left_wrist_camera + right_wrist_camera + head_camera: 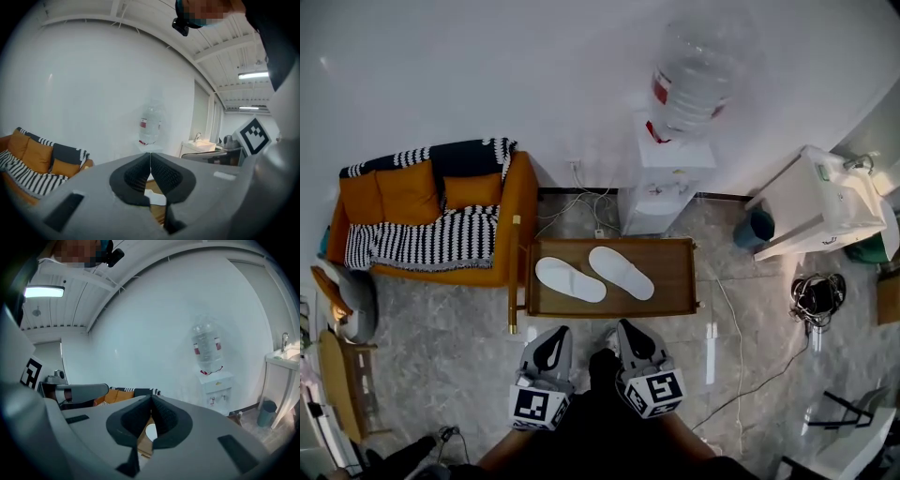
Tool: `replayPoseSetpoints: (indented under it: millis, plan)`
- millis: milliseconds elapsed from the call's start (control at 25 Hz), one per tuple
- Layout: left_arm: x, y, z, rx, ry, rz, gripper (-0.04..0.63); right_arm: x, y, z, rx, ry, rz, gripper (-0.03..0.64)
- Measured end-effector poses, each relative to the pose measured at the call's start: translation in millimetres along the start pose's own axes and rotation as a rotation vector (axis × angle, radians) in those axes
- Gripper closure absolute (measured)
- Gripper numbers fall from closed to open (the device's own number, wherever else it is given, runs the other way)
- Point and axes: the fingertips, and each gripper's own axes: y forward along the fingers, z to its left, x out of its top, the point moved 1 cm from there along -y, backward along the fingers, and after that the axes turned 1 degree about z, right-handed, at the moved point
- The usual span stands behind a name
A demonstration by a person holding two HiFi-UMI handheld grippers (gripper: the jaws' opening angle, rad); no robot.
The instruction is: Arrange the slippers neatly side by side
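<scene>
Two white slippers (570, 279), apparently just apart, on wooden table (675, 272). Left gripper (555, 332), right gripper (628, 327): jaws together, empty.

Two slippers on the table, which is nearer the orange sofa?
The left slipper in the head view: it lies at the table's end next to the sofa. The other slipper sits nearer the table's middle.

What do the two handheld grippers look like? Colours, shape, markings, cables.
They match. The left gripper and right gripper have grey moulded bodies that taper to two jaws, lined with black ribbed pads. Each carries a white cube with black square markers at its rear end. No cables show on either. The person wears dark clothing.
</scene>
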Motion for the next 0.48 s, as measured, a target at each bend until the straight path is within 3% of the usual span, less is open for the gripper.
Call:
replayPoseSetpoints:
  millis: [480]
  plan:
    - [14, 52, -19, 0.081, -0.023, -0.013, 0.578, 4, 23, -66, 0.053, -0.018, 0.069, 0.604]
